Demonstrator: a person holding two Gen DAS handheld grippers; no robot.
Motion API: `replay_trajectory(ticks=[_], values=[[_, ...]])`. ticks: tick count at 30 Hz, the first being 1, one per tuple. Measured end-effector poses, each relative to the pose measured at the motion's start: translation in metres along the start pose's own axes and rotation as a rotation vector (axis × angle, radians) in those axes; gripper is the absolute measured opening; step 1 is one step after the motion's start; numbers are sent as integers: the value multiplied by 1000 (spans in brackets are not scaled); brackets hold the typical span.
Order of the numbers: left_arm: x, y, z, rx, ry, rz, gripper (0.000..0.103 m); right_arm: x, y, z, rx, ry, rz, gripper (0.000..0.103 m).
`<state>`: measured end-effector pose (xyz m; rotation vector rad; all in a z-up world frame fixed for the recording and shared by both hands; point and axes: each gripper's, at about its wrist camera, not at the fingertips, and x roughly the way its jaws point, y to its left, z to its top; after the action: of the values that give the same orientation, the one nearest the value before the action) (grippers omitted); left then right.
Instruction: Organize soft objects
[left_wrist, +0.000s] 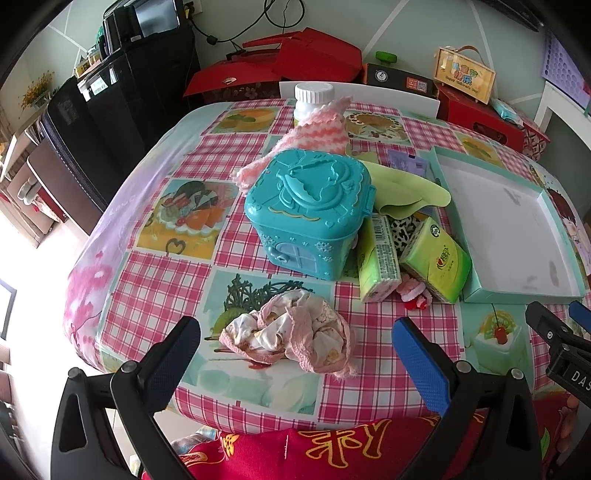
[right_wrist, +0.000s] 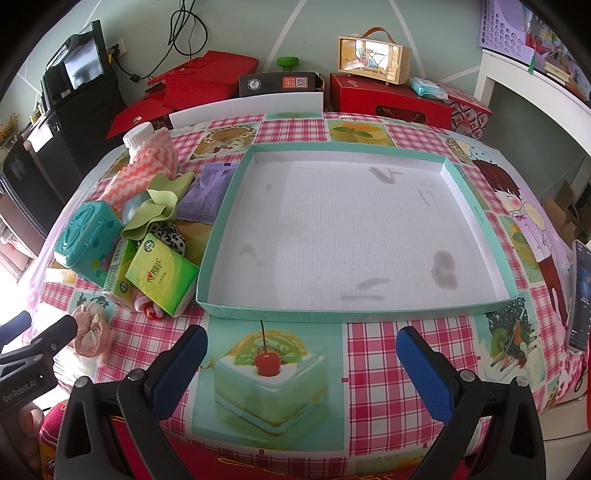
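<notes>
A crumpled pink cloth (left_wrist: 295, 332) lies on the table just ahead of my left gripper (left_wrist: 295, 354), which is open and empty. That cloth (right_wrist: 90, 328) shows at the left of the right wrist view. Behind it sit a teal plastic case (left_wrist: 306, 210), two green tissue packs (left_wrist: 436, 258), a green cloth (left_wrist: 406, 188), a pink zigzag knit (left_wrist: 321, 129) and a small pink-red soft toy (left_wrist: 413, 295). My right gripper (right_wrist: 301, 354) is open above a cake picture, in front of the empty teal-rimmed box (right_wrist: 476, 206).
A white-capped bottle (left_wrist: 314, 98) stands behind the knit. Purple packets (right_wrist: 208, 195) lie beside the box. A phone (right_wrist: 580, 295) rests at the table's right edge. Red boxes (left_wrist: 314, 59) and black cases (left_wrist: 110, 110) surround the table (left_wrist: 147, 280).
</notes>
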<state>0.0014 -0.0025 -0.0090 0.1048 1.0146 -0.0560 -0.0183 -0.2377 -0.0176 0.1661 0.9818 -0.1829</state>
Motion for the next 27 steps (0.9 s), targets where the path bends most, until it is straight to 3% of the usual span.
replay_trajectory(ticks=[27], values=[[3,-1,-1,-2,11,-6,103,0,0,0,-1,4,-1,103]])
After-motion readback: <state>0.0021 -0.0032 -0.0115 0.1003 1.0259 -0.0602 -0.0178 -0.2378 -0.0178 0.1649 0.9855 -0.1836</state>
